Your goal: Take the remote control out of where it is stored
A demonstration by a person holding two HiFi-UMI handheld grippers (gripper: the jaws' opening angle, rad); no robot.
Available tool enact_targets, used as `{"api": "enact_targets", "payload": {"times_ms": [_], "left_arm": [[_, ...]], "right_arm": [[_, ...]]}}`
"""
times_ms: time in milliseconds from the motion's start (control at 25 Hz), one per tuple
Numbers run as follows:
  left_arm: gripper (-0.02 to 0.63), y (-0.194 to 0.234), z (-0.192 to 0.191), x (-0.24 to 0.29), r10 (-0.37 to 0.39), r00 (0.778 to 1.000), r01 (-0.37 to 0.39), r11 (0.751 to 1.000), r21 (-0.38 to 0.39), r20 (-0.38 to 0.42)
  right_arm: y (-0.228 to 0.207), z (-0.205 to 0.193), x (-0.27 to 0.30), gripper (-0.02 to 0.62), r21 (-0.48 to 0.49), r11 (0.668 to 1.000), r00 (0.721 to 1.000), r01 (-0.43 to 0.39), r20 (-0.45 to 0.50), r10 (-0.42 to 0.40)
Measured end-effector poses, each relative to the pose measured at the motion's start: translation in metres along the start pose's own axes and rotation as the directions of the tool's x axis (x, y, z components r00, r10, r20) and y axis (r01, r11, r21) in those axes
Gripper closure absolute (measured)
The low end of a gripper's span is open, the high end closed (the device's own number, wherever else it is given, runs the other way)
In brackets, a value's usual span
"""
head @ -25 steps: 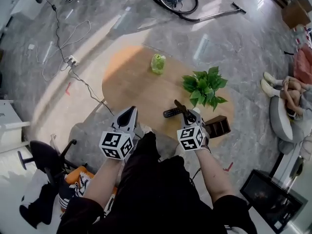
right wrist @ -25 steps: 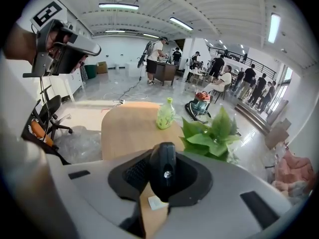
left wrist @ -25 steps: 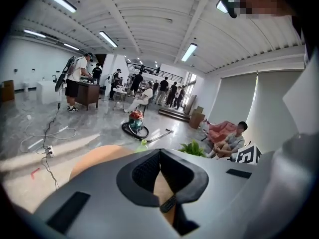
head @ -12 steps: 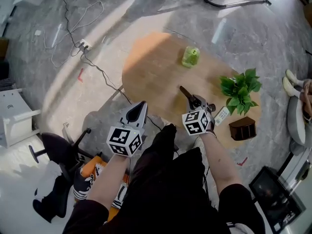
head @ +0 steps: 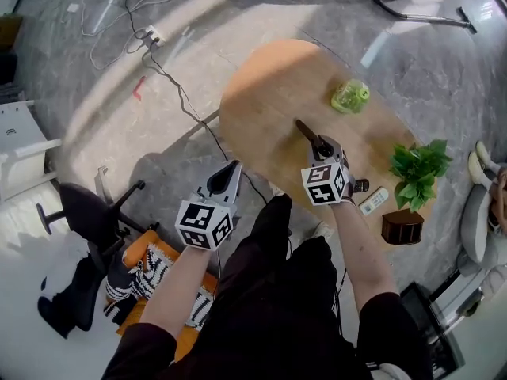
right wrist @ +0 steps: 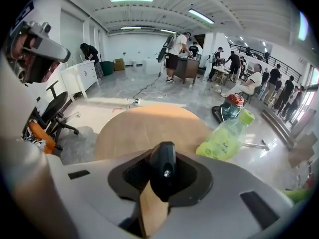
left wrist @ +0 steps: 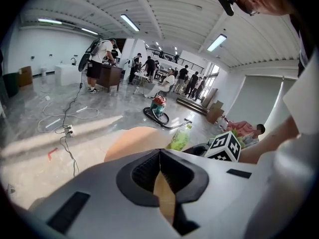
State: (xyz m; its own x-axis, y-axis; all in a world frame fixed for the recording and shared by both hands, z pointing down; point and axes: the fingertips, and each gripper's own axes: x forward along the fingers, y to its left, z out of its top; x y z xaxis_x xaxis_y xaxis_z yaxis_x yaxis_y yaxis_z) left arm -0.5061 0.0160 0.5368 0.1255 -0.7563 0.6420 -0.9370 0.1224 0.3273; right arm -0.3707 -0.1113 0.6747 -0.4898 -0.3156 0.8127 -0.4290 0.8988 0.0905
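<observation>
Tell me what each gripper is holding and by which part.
Right gripper grips a black remote control by its near end, the rest jutting forward. Left gripper is shut, empty.

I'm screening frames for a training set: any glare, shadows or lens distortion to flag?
Head view: a bright band of light glares across the floor, with a dark shadow beside the table. Left and right gripper views: strong fisheye bending, black corners, ceiling lights blown out. Right gripper view: the held dark remote and the green bottle look sharp.

free: table (head: 261, 109) left part bare | obstacles: bottle (head: 349, 96), plant (head: 418, 171), holder (head: 402, 227) at right
</observation>
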Motion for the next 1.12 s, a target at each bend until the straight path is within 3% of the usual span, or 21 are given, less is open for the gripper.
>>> {"api": "enact_targets", "payload": {"times_ms": [280, 440, 840, 1120], "left_arm": [[0.598, 0.027, -0.014, 0.012, -0.001, 1.000, 0.000, 0.998, -0.059, -0.024], [0.598, 0.029, -0.020, 0.017, -0.018, 0.999, 0.015, 0.998, -0.053, -0.040], [0.598, 0.023, -0.056, 0.029, -0.053, 0.991, 0.047, 0.997, -0.056, -0.119], [0.598, 0.022, -0.072, 0.033, -0.056, 0.987, 0.049, 0.997, -0.051, -0.152]], "right_arm": [[0.008, 0.021, 0.028, 0.503, 0.026, 1.000, 0.999, -0.007, 0.050, 0.006], [0.009, 0.012, 0.029, 0.503, -0.028, 1.000, 0.998, -0.008, 0.069, 0.010], [0.002, -0.077, 0.060, 0.502, -0.068, 0.998, 0.993, -0.012, -0.116, 0.004], [0.001, -0.109, 0.081, 0.502, -0.106, 0.994, 0.979, 0.011, -0.202, -0.033]]}}
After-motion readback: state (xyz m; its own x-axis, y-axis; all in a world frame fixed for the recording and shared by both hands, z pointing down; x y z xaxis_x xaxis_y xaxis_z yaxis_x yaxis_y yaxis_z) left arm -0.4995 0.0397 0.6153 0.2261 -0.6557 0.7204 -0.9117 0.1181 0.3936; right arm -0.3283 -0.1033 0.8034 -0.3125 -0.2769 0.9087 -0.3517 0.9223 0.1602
